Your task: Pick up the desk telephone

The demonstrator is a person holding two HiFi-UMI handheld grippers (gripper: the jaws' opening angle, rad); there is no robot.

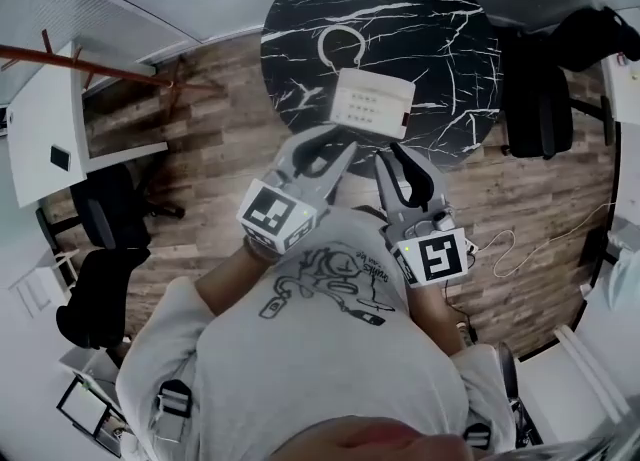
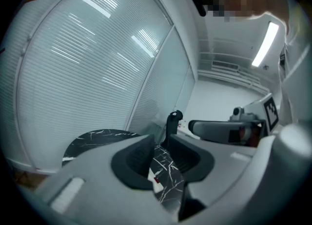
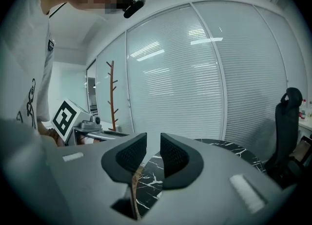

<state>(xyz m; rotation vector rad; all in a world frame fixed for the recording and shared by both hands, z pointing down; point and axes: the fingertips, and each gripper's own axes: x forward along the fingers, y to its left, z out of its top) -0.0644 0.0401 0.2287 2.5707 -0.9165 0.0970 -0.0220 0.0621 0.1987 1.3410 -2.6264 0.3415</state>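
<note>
while both tools hang short of the round table (image 1: pixel 300 29), as the head view shows, the desk telephone (image 1: pixel 372 102) lies flat on its near side, a boxy white plastic body with a keypad and a looped cord. the left gripper (image 1: pixel 325 149) and right gripper (image 1: pixel 395 164) point at it from either flank, likely to pinch its sides.

from the left gripper (image 2: pixel 157 158) view, ribbed dark pads stand narrowly apart, empty, veined black marble in the gap.

from the right gripper (image 3: pixel 153 153) view, the same: a slim empty gap.
</note>
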